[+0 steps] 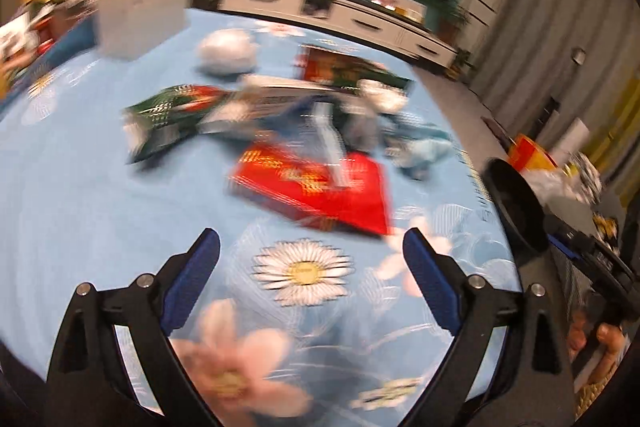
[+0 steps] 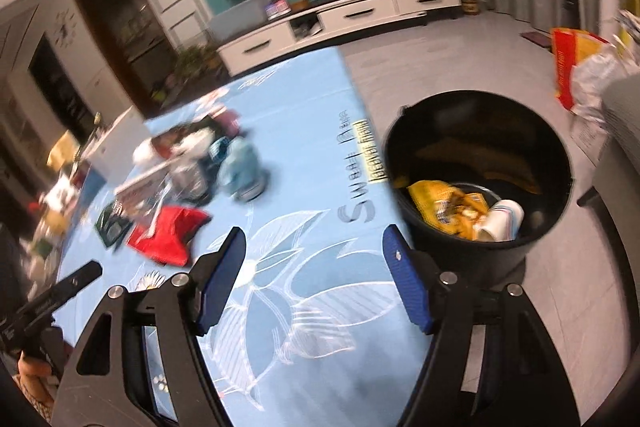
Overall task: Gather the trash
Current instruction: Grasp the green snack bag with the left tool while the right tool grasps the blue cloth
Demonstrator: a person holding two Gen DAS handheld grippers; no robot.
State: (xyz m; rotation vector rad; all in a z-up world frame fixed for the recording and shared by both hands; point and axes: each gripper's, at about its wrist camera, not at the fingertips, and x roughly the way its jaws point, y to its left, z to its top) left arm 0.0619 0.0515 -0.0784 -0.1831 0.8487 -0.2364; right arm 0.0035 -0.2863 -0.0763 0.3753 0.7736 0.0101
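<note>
A pile of trash lies on a blue flowered tablecloth: a red wrapper, a green wrapper, crumpled white paper and a light blue wad. My left gripper is open and empty, above the cloth just short of the red wrapper. My right gripper is open and empty, over the table's right edge beside a black bin. The bin holds a yellow wrapper and a paper cup. The red wrapper also shows in the right wrist view.
A white box stands at the table's far left. The bin's rim shows at the right of the left wrist view. A white TV cabinet stands beyond. Bags sit on the floor at right.
</note>
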